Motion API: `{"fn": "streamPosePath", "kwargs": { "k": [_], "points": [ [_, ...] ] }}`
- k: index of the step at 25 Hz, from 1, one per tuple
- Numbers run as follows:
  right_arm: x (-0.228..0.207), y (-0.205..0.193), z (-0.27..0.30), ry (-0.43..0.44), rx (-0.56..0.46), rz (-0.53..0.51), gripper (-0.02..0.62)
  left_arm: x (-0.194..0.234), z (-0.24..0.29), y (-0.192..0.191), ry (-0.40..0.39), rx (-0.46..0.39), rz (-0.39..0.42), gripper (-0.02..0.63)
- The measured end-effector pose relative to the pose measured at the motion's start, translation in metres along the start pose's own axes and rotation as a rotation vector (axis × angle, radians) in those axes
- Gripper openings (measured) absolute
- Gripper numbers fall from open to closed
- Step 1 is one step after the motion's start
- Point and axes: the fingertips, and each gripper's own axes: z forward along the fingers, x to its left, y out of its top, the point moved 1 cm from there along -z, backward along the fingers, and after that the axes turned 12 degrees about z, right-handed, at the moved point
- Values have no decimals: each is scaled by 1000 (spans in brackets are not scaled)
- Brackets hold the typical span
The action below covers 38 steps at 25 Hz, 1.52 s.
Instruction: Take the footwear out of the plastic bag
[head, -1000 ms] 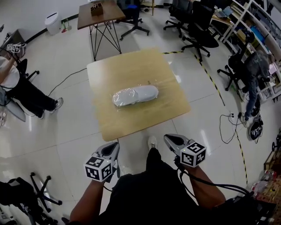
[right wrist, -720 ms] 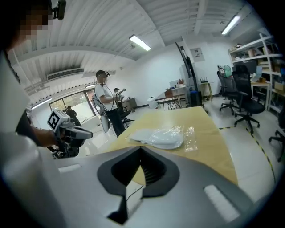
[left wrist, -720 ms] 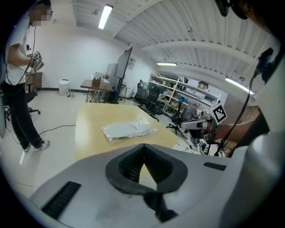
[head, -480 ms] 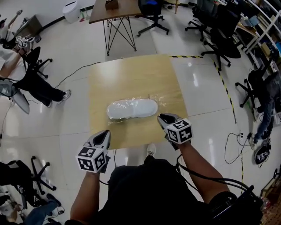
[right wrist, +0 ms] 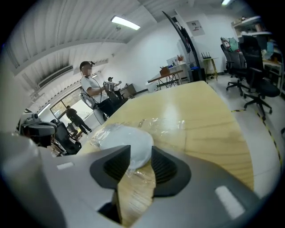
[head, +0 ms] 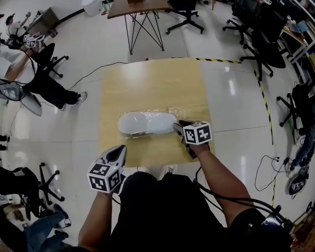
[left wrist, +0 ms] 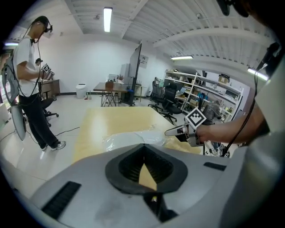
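A white piece of footwear [head: 146,123] lies inside a clear plastic bag [head: 178,112] in the middle of a wooden table [head: 147,83]. My right gripper [head: 179,126] hovers low at the bag's right end; its jaws are opening and the pads press on nothing. In the right gripper view the bagged footwear [right wrist: 124,141] lies just beyond the right gripper [right wrist: 140,154], with crinkled plastic reaching toward the gap. My left gripper [head: 119,149] hangs shut and empty over the table's front edge. From the left gripper [left wrist: 143,158] view the bag [left wrist: 129,139] lies ahead.
A second table [head: 142,7] stands behind, with office chairs [head: 256,29] at the back right. A person [head: 47,81] sits at the left on a chair. A cable [head: 93,69] and striped tape [head: 263,93] run along the floor.
My right gripper moved forward from the table's near edge to the bag's right end, and its jaws parted. The left gripper stayed shut near the front edge. The head view shifted closer.
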Motion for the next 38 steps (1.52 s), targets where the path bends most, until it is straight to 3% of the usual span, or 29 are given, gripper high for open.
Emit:
{"fn": "streamPosePath", "kwargs": {
  "k": [9,15,19,23,26,28,31,33,35,38],
  "points": [
    [16,-13,4,1,35,67,8,1,34,9,-86,29,36,8],
    [59,-28,7,27,-29,227,6,18,44,12,-147,61,113,8],
    [106,-44,29,71,10,186,8,23,55,8,-201,102,191,8],
    [137,-59,39,123,34,134,34,18,81,-2,-258,162,320,8],
    [127,-72,25,68,60,89,92,13,102,-6,-286,183,399,8],
    [103,-78,5,-17,47,93,91,7,118,-9,-304,195,439,8],
    [65,-69,-27,-166,-36,108,7,-7,142,-17,-350,247,468,8],
    [68,-51,-31,-180,-92,36,2,-15,154,-28,-377,293,483,8],
    [87,-32,-18,-164,-114,-116,9,-20,159,-41,-387,322,518,8],
    [106,-30,16,-182,-38,-358,66,-22,160,-51,-378,304,575,8]
  ]
}}
